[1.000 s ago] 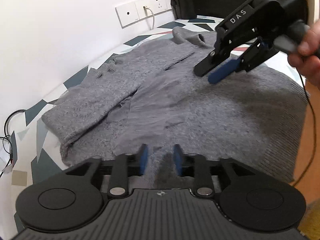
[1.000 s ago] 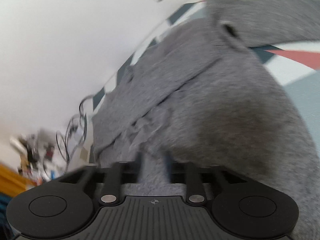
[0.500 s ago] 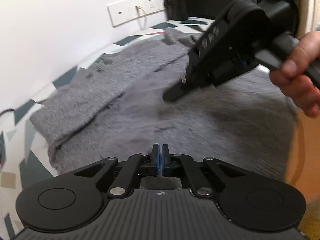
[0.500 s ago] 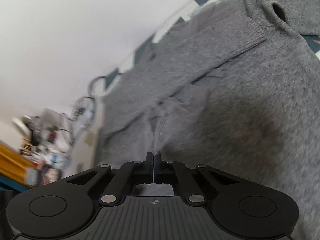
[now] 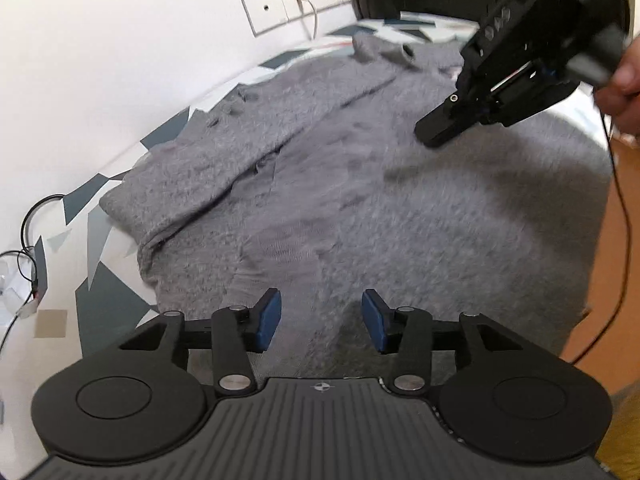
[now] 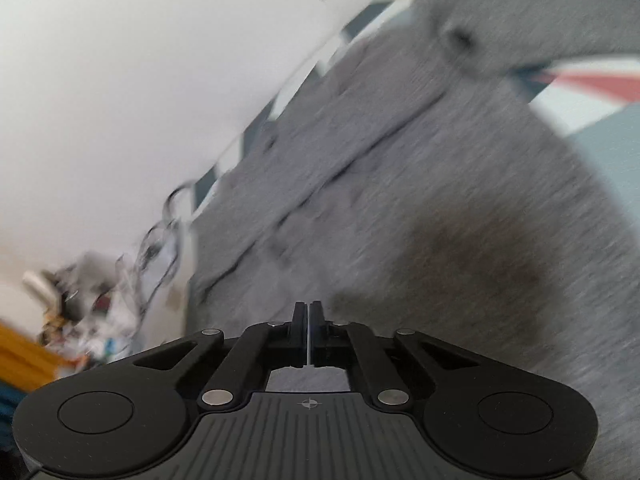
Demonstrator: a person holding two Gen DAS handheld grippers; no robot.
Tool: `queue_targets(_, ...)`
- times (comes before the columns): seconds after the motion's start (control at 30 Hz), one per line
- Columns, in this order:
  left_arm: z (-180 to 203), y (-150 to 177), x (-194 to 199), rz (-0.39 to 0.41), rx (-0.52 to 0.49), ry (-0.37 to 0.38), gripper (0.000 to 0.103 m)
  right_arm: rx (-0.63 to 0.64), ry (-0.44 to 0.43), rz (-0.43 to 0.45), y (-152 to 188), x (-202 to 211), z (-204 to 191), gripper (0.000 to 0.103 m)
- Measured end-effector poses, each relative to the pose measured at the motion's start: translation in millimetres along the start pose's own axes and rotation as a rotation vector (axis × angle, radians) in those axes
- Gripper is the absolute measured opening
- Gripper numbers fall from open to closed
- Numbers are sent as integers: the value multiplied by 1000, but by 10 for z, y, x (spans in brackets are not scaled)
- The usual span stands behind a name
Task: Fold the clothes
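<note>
Since half a second ago: left tool (image 5: 320, 320) has gone from closed to wide open; right tool (image 5: 436, 132) has pulled back toward the collar.

Left view, sweater: sweater (image 5: 400, 208) lies flat on the patterned bench (image 5: 108, 296), one sleeve (image 5: 224, 164) folded across the body, on the wall side.

Left view, left tool: empty, low over the hem, likely having let the cloth go.

Left view, right tool: hovers above the chest.

Right view, right tool: right tool (image 6: 308, 332) closed on nothing, clear of the sweater (image 6: 440, 220); blurred, so probably moving.

Right view, collar: collar (image 6: 460, 36) far up, away from the hem.
</note>
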State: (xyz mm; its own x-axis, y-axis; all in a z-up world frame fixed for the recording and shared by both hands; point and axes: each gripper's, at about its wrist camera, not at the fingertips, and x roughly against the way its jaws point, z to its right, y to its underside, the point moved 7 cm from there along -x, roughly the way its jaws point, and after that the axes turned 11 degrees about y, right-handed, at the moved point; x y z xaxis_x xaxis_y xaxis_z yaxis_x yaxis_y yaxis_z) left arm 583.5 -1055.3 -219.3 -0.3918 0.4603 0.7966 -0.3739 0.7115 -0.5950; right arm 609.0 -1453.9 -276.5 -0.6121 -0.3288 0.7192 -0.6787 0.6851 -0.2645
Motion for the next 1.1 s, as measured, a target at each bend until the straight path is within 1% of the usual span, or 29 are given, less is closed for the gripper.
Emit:
queue_targets(0.03, -2, 13, -15, 2, -10, -4, 39, 23, 1, -20, 54, -57, -59, 23)
queue_targets(0.07, -10, 17, -3, 13, -10, -4, 11, 50, 5, -34, 107, -112, -123, 30)
queue_targets(0.1, -29, 19, 9, 11, -1, -12, 5, 75, 3, -38, 145, -166, -187, 31)
queue_targets(0.17, -88, 18, 73, 33, 24, -30, 5, 87, -14, -42, 194, -274, -283, 31)
queue_targets(0.23, -157, 16, 151, 64, 49, -51, 5, 51, -28, -48, 201, -372, -327, 31)
queue_targets(0.3, -215, 31, 207, 73, 65, -68, 5, 37, -5, -31, 171, -458, -346, 32)
queue_targets(0.33, -240, 44, 229, 75, 73, -74, 5, 40, 13, -17, 145, -506, -367, 35)
queue_targets(0.37, -263, 61, 243, 75, 81, -79, 5, 48, 23, -1, 124, -535, -384, 33)
queue_targets(0.47, -293, 103, 265, 75, 105, -75, 5, 81, 18, 25, 100, -614, -473, 33)
queue_targets(0.5, -270, 110, 265, 70, 108, -67, 8, 91, 14, 14, 107, -639, -503, 30)
queue_targets(0.53, -247, 117, 265, 65, 112, -58, 11, 101, 10, -2, 116, -663, -532, 13)
queue_targets(0.57, -219, 124, 263, 61, 113, -49, 19, 98, -5, -21, 139, -663, -552, 2)
queue_targets(0.6, -184, 126, 255, 62, 105, -38, 30, 91, -24, -41, 166, -656, -569, 2)
queue_targets(0.63, -146, 126, 240, 63, 93, -32, 36, 85, -50, -48, 191, -610, -588, 1)
queue_targets(0.67, -107, 123, 219, 64, 78, -29, 47, 80, -78, -51, 215, -554, -607, 0)
queue_targets(0.7, -74, 117, 196, 63, 64, -29, 53, 68, -103, -50, 225, -484, -619, 0)
queue_targets(0.77, -21, 89, 131, 60, 41, -34, 57, -3, -158, -43, 219, -327, -595, 0)
queue_targets(0.83, 19, 43, 42, 59, 22, -41, 61, -73, -192, -34, 184, -219, -540, 0)
queue_targets(0.9, 34, -18, -64, 63, 6, -62, 65, -81, -183, -21, 148, -169, -496, 0)
queue_targets(0.97, 23, -94, -134, 81, -6, -105, 68, -88, -174, -12, 123, -132, -462, 0)
queue_targets(1.1, -40, -166, -182, 75, -16, -162, 67, -98, -177, -12, 135, -128, -453, 0)
